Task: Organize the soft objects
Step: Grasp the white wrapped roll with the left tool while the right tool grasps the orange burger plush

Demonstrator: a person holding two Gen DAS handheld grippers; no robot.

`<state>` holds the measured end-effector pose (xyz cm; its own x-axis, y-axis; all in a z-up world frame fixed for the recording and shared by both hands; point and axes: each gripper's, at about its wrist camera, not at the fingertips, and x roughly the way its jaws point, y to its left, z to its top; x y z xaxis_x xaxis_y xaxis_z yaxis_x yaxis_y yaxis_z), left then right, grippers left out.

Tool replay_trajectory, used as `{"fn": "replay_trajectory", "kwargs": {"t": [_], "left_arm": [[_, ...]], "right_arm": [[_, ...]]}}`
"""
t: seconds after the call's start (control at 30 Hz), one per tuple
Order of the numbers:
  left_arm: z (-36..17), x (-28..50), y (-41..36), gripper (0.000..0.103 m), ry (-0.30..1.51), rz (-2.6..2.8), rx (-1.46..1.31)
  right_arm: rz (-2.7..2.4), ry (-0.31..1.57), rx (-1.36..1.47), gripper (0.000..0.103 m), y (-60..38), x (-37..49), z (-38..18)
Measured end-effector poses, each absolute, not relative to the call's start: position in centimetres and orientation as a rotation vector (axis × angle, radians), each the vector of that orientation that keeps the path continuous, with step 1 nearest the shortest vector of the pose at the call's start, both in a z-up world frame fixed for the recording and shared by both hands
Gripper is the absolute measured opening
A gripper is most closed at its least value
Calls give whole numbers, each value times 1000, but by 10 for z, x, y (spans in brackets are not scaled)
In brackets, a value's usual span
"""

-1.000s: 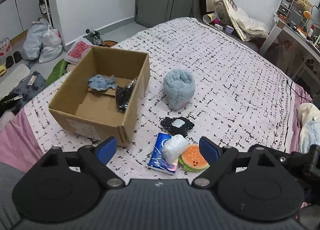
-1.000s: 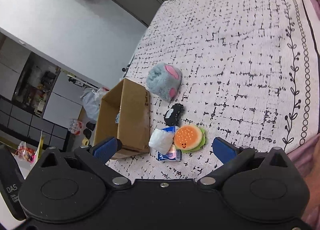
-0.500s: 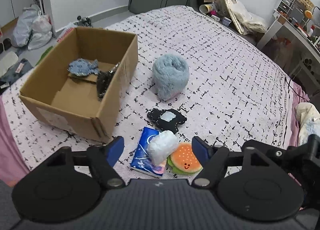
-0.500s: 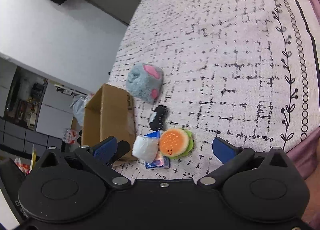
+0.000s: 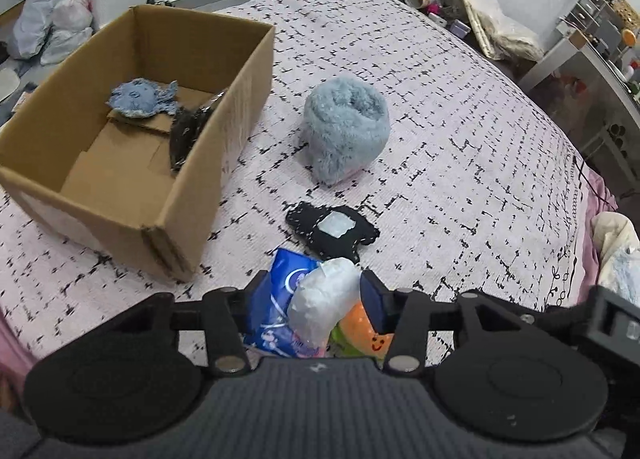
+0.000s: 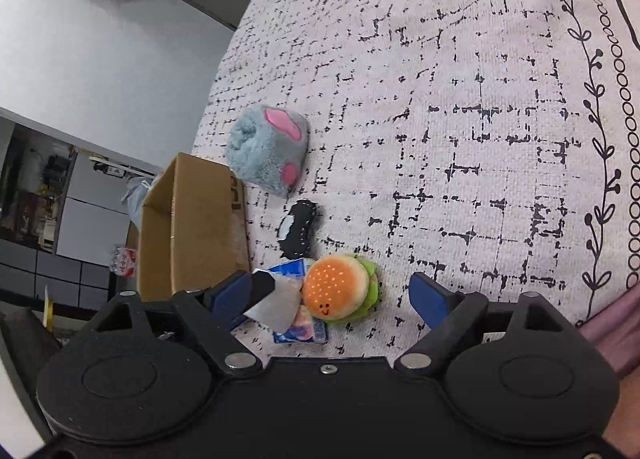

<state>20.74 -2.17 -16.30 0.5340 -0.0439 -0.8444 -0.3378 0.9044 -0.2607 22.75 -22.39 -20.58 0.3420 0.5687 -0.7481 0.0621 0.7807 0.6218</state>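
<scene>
The left gripper point(image 5: 316, 297) has its jaws apart around the white pouch point(image 5: 322, 301) on the bed point(image 5: 460, 139), apparently about to grasp, so closing and carrying it to the cardboard box point(image 5: 208, 179) seems next, while the right gripper point(image 6: 332, 297) hangs open over the burger plush point(image 6: 338, 291).

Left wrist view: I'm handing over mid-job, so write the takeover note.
Left gripper: jaws narrowed around the white packet, which lies on the blue tissue pack; grip unconfirmed.
Right gripper: open, above the burger plush.
Done: blue fish plush and a dark item lie in the cardboard box.
Left on the bedspread: those three, plus the black flat toy and grey paw plush.
</scene>
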Motion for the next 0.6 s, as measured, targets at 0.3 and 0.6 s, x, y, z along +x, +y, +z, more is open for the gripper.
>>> {"fn": "replay_trajectory", "kwargs": {"t": [0.3,0.6], "left_arm": [[-175,214,-13,29,1045,159,-477],[-155,215,-1,28,1007,145,-466]], "right_arm": [[356,1236,595,76,-212,239,-223],[368,1270,533,73,-192,243,-232]]}}
